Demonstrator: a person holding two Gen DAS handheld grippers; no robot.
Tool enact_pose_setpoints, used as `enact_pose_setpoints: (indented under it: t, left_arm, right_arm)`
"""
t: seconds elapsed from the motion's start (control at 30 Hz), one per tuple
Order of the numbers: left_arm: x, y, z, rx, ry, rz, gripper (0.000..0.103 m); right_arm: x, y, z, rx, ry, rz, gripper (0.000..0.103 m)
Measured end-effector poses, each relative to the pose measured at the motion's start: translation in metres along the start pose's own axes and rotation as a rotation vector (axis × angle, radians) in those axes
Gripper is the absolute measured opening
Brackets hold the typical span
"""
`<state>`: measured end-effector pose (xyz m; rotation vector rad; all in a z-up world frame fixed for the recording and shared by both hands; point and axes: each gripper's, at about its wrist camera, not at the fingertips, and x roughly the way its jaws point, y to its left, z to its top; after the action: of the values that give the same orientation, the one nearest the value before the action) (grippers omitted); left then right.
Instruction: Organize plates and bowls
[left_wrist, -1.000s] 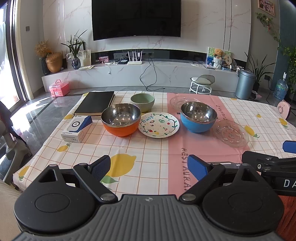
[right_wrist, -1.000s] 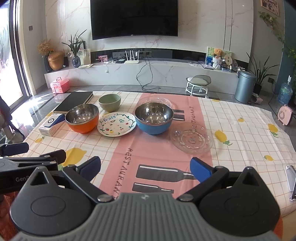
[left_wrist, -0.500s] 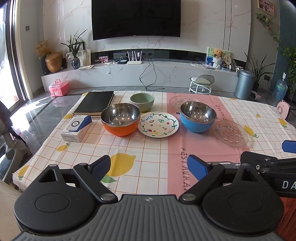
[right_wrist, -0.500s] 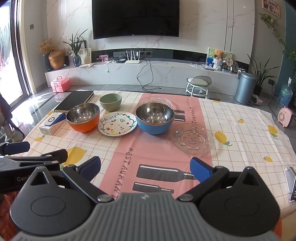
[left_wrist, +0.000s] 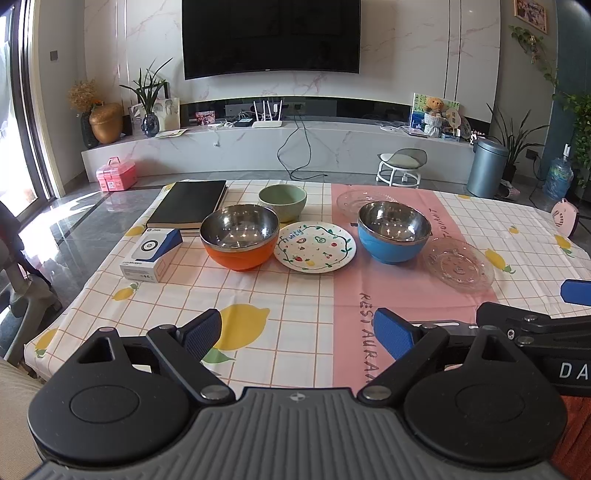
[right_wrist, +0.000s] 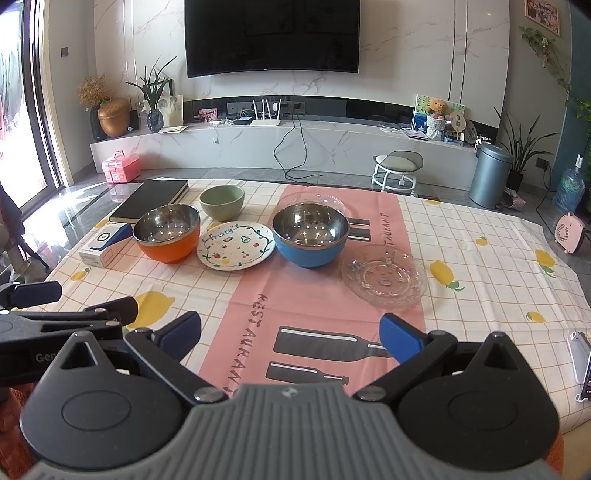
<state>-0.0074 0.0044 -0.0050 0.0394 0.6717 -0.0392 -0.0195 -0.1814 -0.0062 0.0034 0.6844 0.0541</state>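
Dishes sit in a rough row across the far half of the worktop (left_wrist: 280, 306), none stacked yet. L to R: orange bowl (left_wrist: 239, 236) nearest the far-left corner side, green bowl (left_wrist: 282, 201) just behind it toward the far edge, painted plate (left_wrist: 315, 246) between the two steel-lined bowls, blue bowl (left_wrist: 393, 230), a clear glass dish (left_wrist: 349, 199) partly hidden behind it, then clear glass plate (left_wrist: 458, 264) toward the right edge.

Left hand-held gripper (left_wrist: 297, 334) hangs over the near edge, jaws spread wide, holding nothing; orange bowl lies ahead and slightly left of it. Right hand-held gripper (right_wrist: 290, 334) also near edge, wide open, empty; blue bowl dead ahead, glass plate ahead-right and closer.

Judgement: bowls and plates are round, so no long axis matters; approach is rim-on. Left is nearer orange bowl, right nearer blue bowl and glass plate.
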Motion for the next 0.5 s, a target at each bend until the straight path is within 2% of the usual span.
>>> enact_pose_setpoints:
  t: [0.5]
  left_arm:
    - [-0.0003, -0.0014, -0.0019, 0.0, 0.0, -0.001, 0.103]
  right_arm:
    - [0.0001, 0.0006, -0.0005, 0.0, -0.002, 0.0, 0.101]
